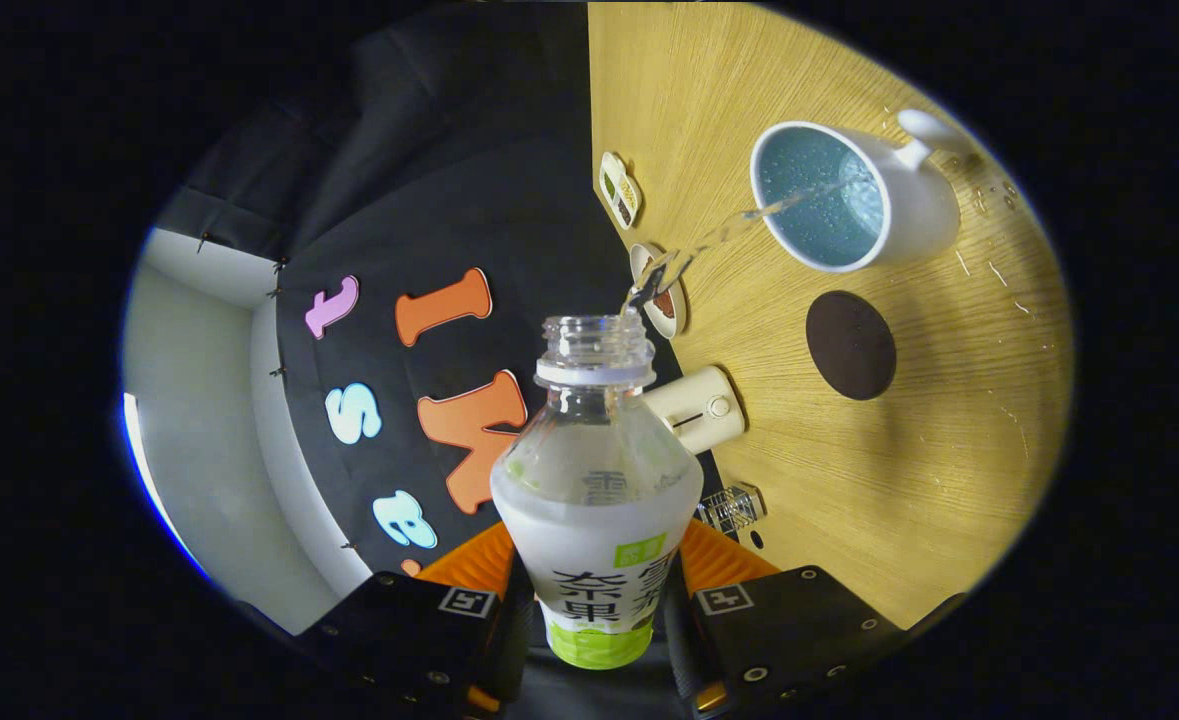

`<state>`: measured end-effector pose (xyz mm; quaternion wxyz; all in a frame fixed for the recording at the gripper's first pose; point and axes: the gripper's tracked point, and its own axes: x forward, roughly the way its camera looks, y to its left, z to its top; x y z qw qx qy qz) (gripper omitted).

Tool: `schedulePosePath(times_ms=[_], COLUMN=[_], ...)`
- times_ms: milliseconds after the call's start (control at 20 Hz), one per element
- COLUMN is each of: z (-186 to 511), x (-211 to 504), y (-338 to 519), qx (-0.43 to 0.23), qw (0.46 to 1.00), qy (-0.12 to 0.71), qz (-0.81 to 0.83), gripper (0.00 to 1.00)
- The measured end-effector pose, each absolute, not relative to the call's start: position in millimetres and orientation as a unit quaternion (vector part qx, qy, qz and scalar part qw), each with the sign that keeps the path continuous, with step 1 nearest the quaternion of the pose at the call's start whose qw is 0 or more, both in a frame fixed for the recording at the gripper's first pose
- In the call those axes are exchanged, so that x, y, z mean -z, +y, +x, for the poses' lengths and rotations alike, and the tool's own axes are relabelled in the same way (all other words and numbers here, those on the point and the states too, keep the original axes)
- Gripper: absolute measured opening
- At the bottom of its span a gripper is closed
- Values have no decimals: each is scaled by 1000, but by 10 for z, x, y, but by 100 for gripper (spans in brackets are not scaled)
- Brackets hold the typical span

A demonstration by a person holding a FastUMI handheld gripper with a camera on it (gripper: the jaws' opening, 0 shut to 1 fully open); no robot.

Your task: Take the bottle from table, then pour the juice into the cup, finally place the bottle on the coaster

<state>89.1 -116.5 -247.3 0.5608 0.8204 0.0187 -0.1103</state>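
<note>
gripper (597, 600): both fingers pinched the bottle (597, 490) between them | bottle: uncapped, tilted, a clear stream ran from its mouth into the cup (834, 195) | cup: white, on the table (929, 450), beyond the fingers | coaster (850, 344): dark, round, bare, just beside the cup

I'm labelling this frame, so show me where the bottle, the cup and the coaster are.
bottle (594, 520): gripper view, on its labelled body between the fingers.
cup (914, 215): gripper view, on its white outer wall.
coaster (850, 344): gripper view, on the middle of the dark disc.
</note>
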Motion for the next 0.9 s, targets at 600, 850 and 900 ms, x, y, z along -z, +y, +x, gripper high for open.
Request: schedulePosePath(times_ms=[600,850,900], z=[893,886,884], x=[2391,2360,2356], y=[-1194,-1252,-1260], qx=[111,115,115], qw=[528,512,509], qy=[14,11,10], qz=[842,851,853], gripper=[58,58,58])
